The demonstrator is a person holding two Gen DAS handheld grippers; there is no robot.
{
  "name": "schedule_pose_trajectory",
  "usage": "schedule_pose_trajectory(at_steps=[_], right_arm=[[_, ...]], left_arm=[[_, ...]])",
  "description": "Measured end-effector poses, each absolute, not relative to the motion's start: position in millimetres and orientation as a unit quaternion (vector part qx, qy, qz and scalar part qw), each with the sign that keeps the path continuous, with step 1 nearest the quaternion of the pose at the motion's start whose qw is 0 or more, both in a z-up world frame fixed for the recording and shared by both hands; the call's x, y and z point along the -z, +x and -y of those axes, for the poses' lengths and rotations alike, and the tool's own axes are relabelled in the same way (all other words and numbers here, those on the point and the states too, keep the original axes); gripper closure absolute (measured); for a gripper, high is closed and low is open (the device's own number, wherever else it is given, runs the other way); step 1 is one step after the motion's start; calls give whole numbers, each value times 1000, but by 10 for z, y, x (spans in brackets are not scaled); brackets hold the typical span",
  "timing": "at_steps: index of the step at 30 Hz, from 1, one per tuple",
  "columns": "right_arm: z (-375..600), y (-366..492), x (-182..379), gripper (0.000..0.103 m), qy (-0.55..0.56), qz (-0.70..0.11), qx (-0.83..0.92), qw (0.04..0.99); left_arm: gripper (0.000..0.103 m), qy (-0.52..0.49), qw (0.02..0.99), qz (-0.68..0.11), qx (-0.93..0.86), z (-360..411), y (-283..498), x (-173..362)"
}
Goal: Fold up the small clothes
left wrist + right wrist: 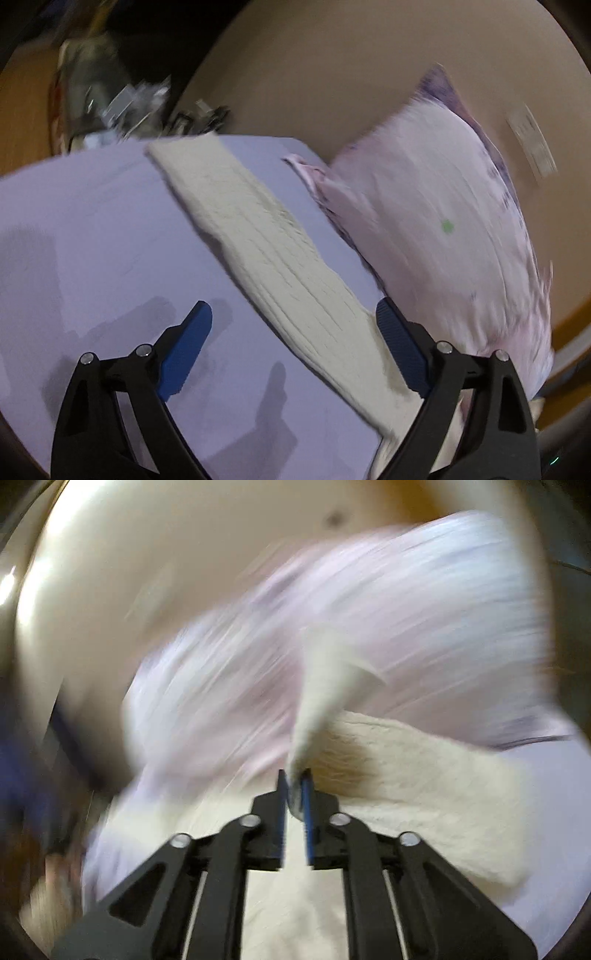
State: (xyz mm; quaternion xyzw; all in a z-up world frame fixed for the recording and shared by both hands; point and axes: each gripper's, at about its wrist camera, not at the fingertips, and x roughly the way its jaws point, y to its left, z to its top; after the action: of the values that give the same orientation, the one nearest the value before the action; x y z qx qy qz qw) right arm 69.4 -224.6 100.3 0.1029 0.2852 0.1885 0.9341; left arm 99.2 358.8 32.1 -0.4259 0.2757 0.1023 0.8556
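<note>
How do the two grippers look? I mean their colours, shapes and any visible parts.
Both look alike. The left gripper has black linkage arms with triangular cut-outs, silver round pivot pins, and blue textured finger pads. The right gripper has the same black frame, silver pins and thin blue pads. No cables, markings or sleeves show.

Two grippers are counted: one left gripper (293, 319), one right gripper (294, 781). Four blue pads (184, 349) are counted, two per gripper. One cream knit cloth (266, 240) is seen. One pink pillow (436, 221) is seen. One lilac sheet (92, 229) is counted. One heap of blurred clutter (122, 99) is noted; its items cannot be counted.
</note>
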Motion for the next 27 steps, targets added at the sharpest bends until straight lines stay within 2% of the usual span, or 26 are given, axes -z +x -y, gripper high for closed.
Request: schedule_pose_trajectory(at_steps=[1, 2, 3, 4, 5, 7, 8, 9, 13, 16, 17, 20, 24, 27], right_arm=[[1944, 723, -862, 63, 76, -323, -209, 920], [1748, 734, -770, 58, 55, -344, -219, 911], [1575, 706, -704, 58, 31, -345, -222, 912], [1531, 615, -709, 53, 20, -329, -217, 919], [1557, 554, -748, 42, 21, -314, -210, 926], [1750, 480, -839, 29, 45, -296, -199, 933], [1822, 515, -874, 27, 54, -294, -195, 934], [1897, 517, -893, 27, 63, -295, -188, 935], [2240, 621, -859, 24, 92, -294, -139, 941], [2465, 691, -782, 24, 114, -302, -110, 940], [2524, 697, -753, 24, 121, -304, -105, 939], [2662, 654, -686, 24, 134, -309, -91, 937], [2849, 573, -628, 23, 140, -304, -72, 940], [3031, 512, -595, 22, 155, -297, -56, 941]], left_arm=[[13, -440, 848, -276, -103, -3669, 1004, -280], [16, -451, 842, -276, -103, -3740, 1021, -248], [17, -457, 839, -276, -105, -3776, 1032, -225], [18, -464, 835, -275, -108, -3825, 1042, -196], [19, -473, 830, -274, -112, -3905, 1061, -159], [23, -490, 820, -271, -117, -4027, 1107, -100], [26, -506, 812, -266, -120, -4110, 1137, -52], [35, -517, 805, -264, -124, -4165, 1162, -17], [39, -547, 788, -252, -126, -4376, 1299, 42], [50, -568, 774, -249, -125, -4504, 1412, 97], [58, -580, 766, -246, -125, -4554, 1444, 138], [96, -587, 763, -243, -117, -4560, 1499, 159], [98, -519, 817, -247, -43, -4078, 1714, -323], [99, -446, 856, -250, 76, -3211, 1929, -861]])
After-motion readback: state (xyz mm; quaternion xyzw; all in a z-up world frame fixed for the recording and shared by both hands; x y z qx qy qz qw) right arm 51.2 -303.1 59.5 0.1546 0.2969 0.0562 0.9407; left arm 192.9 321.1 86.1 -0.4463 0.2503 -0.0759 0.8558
